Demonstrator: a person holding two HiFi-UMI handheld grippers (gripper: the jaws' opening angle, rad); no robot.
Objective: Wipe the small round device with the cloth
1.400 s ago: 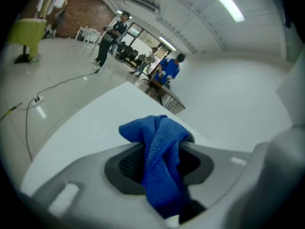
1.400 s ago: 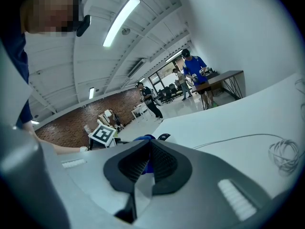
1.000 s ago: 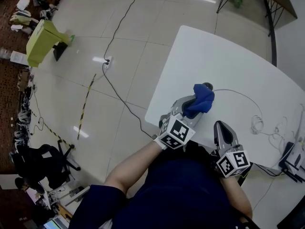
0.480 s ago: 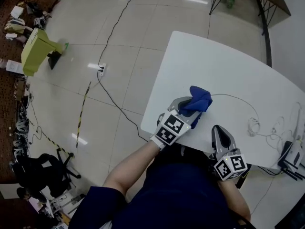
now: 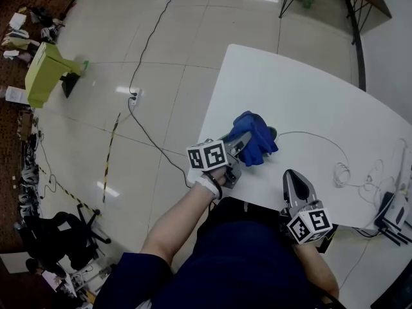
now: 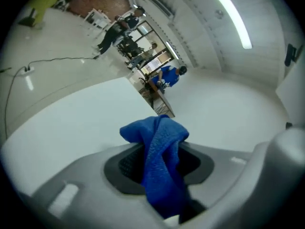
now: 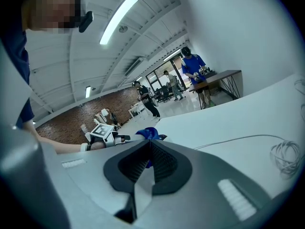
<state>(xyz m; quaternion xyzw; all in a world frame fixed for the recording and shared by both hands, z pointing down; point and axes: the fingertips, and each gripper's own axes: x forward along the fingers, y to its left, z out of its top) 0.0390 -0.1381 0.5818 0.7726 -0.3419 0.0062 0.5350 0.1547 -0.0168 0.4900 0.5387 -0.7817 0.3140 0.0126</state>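
One cloth (image 6: pixel 159 161) sits pinched between the left gripper's (image 5: pixel 241 140) jaws.

Two grey hand-held grippers show: the left hand-held gripper (image 5: pixel 241 141) and the right hand-held gripper (image 5: pixel 293 176). One white curved table (image 5: pixel 309 89) carries one crumpled blue cloth (image 5: pixel 254 137), one small round dark device (image 5: pixel 273 132) and one small coil of thin white cable (image 5: pixel 341 172). On the floor (image 5: pixel 193 18) are one black cable (image 5: pixel 148 44), one yellow-green boxy object (image 5: pixel 42 73) and one black office chair (image 5: pixel 61 227).
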